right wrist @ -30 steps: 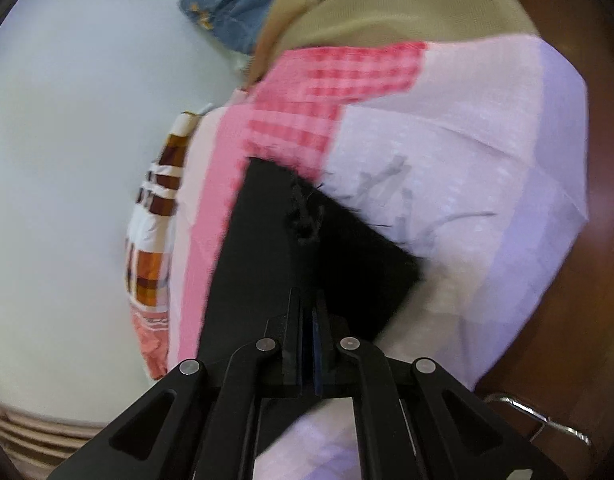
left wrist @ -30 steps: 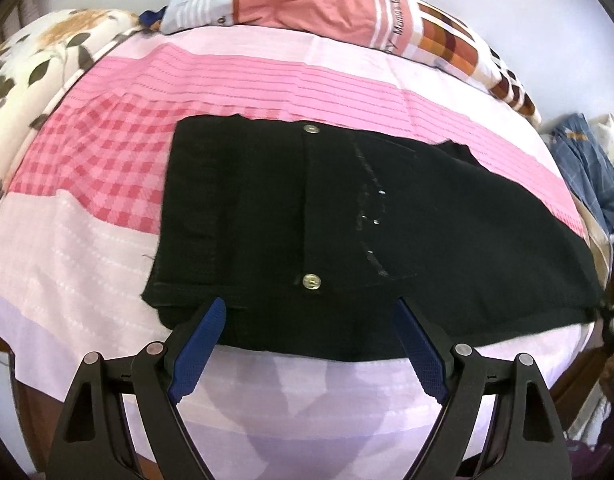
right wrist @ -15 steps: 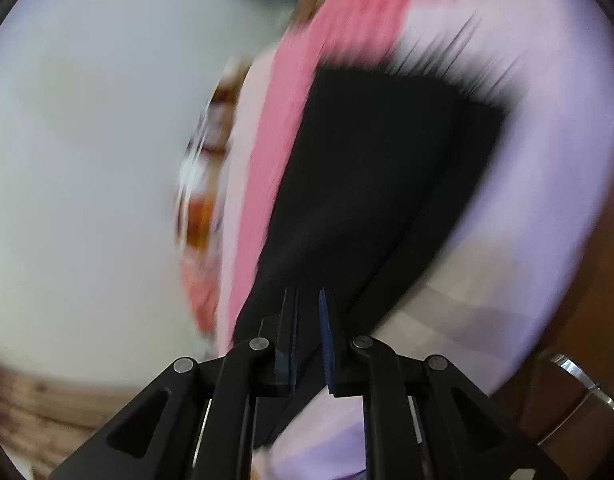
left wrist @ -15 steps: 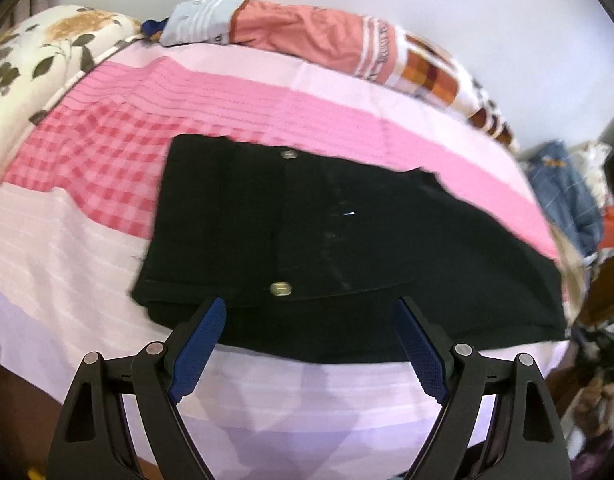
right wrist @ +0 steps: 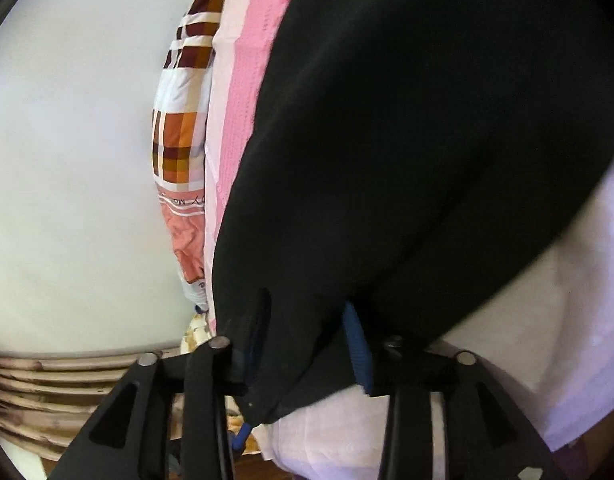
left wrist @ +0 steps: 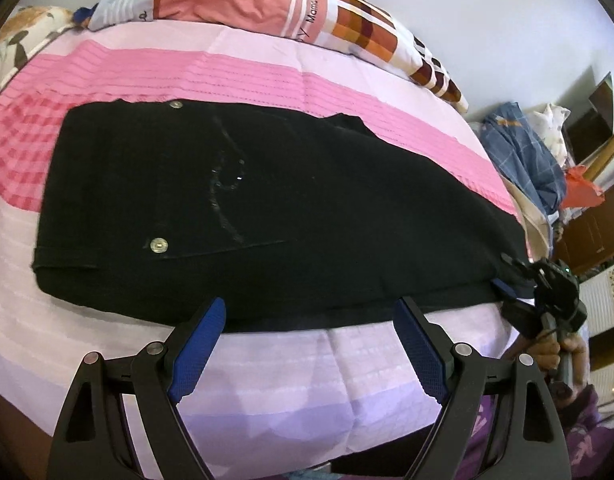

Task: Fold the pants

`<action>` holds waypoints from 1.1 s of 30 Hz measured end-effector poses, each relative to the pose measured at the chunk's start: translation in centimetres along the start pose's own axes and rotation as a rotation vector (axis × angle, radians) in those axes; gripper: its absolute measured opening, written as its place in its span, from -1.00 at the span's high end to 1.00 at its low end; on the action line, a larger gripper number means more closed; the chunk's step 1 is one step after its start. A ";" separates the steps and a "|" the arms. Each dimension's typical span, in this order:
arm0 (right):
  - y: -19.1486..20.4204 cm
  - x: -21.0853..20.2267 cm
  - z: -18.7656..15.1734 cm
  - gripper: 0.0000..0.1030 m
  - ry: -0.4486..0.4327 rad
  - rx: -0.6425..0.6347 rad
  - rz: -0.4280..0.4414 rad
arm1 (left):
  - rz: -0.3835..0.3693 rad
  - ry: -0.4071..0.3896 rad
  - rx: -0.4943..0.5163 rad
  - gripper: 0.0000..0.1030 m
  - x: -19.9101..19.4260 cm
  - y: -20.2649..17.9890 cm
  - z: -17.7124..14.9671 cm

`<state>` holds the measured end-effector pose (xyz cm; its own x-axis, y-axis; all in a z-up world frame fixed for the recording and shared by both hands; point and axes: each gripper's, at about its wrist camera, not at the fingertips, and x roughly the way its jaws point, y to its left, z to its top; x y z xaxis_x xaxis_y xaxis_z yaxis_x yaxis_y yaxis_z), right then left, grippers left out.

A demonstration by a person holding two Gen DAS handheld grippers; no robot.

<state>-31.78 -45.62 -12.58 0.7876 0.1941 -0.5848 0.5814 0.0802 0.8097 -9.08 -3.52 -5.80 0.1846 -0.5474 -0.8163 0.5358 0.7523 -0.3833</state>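
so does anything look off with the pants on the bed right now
Mostly tidy: the black pants lie flat on the bed sheet. The one odd spot is the leg end, which drapes loosely over the right tongs, whose jaws have just been opening.

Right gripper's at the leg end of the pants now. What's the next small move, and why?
Probably close the right gripper on the hem: its jaws have just been opening and the pants cloth already lies between them, unpinched. The left gripper hangs open, short of the near edge.

My right gripper (right wrist: 307, 352), pinched shut a second ago, has just been opening; the black pants (right wrist: 407, 140) hem now drapes loose between its jaws.
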 end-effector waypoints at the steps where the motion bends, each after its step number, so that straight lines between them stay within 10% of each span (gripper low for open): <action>1: 0.6 0.4 -0.2 0.14 -0.004 -0.023 -0.016 | -0.008 0.003 -0.005 -0.66 0.1 0.0 0.0; 5: 2.0 1.9 -0.5 0.26 -0.021 -0.060 -0.027 | -0.039 0.019 -0.019 -0.66 0.8 -0.5 0.4; 6: 2.1 2.2 -0.6 0.88 -0.018 -0.063 -0.031 | -0.043 0.022 -0.015 -0.66 0.9 -0.6 0.4; 22: -1.4 0.3 -2.5 0.82 0.041 0.018 0.029 | -0.005 0.037 0.068 -0.66 2.2 -2.1 1.0; 27: -2.6 -5.9 0.2 0.25 -0.155 0.056 0.049 | -0.014 0.037 0.043 -0.66 2.2 -1.8 1.3; 33: -6.5 -13.4 4.7 0.29 -0.329 0.178 0.069 | -0.017 0.040 0.054 -0.66 2.2 -2.1 1.4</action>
<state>-45.11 -53.38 -10.22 0.8329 -0.1341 -0.5369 0.5279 -0.0985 0.8436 -8.62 -6.86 -6.20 0.1423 -0.5443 -0.8267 0.5823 0.7214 -0.3748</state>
